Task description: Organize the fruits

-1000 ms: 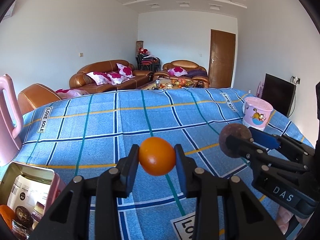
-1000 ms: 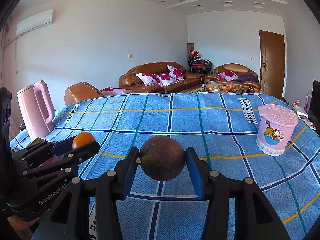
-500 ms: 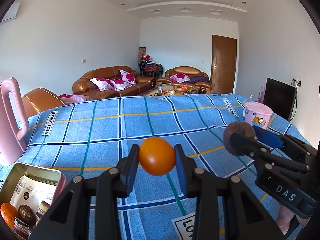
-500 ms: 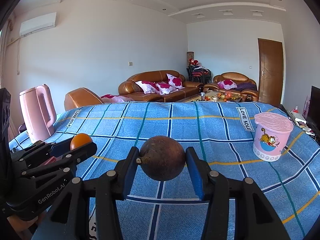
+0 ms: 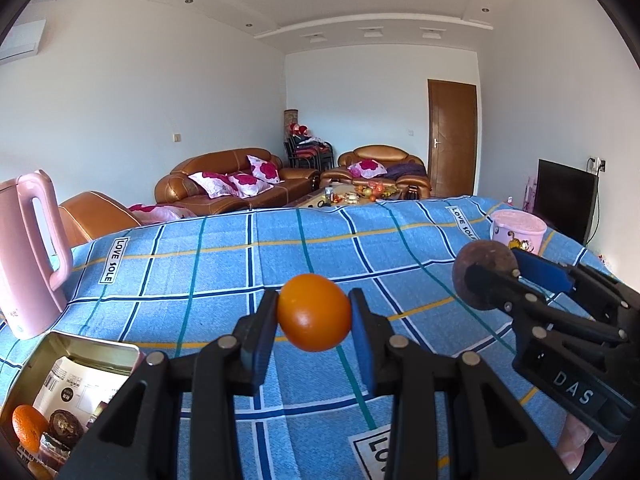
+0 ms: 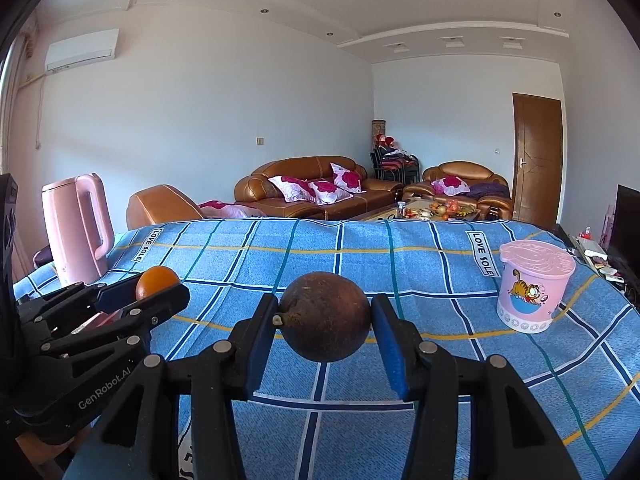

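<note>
Two hand-held grippers hover side by side above a table draped in a blue checked cloth [image 5: 224,276], each carrying one piece of fruit. The left gripper [image 5: 314,322] pinches an orange [image 5: 314,312] between its two fingers, the pads pressed against the fruit's left and right flanks, so the fingers stand only as far apart as the orange is wide. The right gripper [image 6: 325,326] clamps a round brown fruit [image 6: 325,316] the same way, its stem nub turned toward the left finger; here the fingers stand slightly wider, matching the larger fruit. Both fruits hang clear of the cloth, touching nothing but the pads.

At the lower left of the left wrist view sits an open metal tin [image 5: 86,350], near a pink kettle [image 5: 28,252]. Inside the tin lie another orange [image 5: 28,428], a dark brown round item [image 5: 66,428] and what looks like a printed packet. A lidded pink cartoon tub [image 6: 534,284] stands well apart on the right side of the table.

By the look of it, the sorting is partway through: some fruit appears already boxed, while the two pieces in the grippers have yet to be set down. Whether the tin is their destination cannot be told from here, and no other loose fruit shows on the cloth.
</note>
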`<state>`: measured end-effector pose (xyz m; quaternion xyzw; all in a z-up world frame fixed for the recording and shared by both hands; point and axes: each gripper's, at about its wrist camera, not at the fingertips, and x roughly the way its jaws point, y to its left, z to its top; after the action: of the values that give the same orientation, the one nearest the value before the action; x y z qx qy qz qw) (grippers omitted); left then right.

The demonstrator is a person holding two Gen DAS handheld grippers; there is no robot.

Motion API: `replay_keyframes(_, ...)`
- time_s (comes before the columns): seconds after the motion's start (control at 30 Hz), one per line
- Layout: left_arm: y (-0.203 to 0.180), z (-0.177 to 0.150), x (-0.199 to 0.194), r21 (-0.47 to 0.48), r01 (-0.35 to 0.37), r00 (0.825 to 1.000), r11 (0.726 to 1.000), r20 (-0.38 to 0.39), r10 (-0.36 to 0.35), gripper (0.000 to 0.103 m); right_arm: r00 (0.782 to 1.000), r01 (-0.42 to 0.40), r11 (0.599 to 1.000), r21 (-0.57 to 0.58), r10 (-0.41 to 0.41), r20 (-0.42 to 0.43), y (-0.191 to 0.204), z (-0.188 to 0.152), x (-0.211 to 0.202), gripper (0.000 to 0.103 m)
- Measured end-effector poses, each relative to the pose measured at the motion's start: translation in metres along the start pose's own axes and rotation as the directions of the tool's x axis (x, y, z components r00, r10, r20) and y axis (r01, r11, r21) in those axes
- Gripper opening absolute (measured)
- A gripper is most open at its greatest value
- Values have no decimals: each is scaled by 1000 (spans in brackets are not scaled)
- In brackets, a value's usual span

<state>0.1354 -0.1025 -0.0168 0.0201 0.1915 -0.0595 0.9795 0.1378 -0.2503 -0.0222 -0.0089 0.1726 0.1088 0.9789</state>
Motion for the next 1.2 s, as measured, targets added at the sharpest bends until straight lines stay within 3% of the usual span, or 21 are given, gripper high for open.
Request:
replay_keyframes(0.4, 9, -4, -14, -35, -51, 998, 998, 38, 53, 37, 999, 13, 1000, -28, -11, 48, 6, -2, -13, 50)
replay_keyframes(0.73, 11, -6, -16, -40, -41, 999, 998, 26, 42, 37, 999, 5, 1000, -26, -4, 36, 6, -2, -14, 50)
replay_keyframes(0.83, 13, -7, -15, -47, -38, 999, 998, 19, 39, 37, 1000, 6, 1000, 1, -6, 8, -3, -3, -13, 50)
replay_keyframes(0.93, 16, -9, -17, -56, -33, 999, 998, -1, 33, 37, 997, -16, 1000, 23, 18, -77, -15, -7, -12, 50)
replay_keyframes(1.2, 17, -19, -39, -69, 6, 1000, 998, -21, -8, 37, 970, -98, 994, 56, 108, -218, -13, -27, -31, 57)
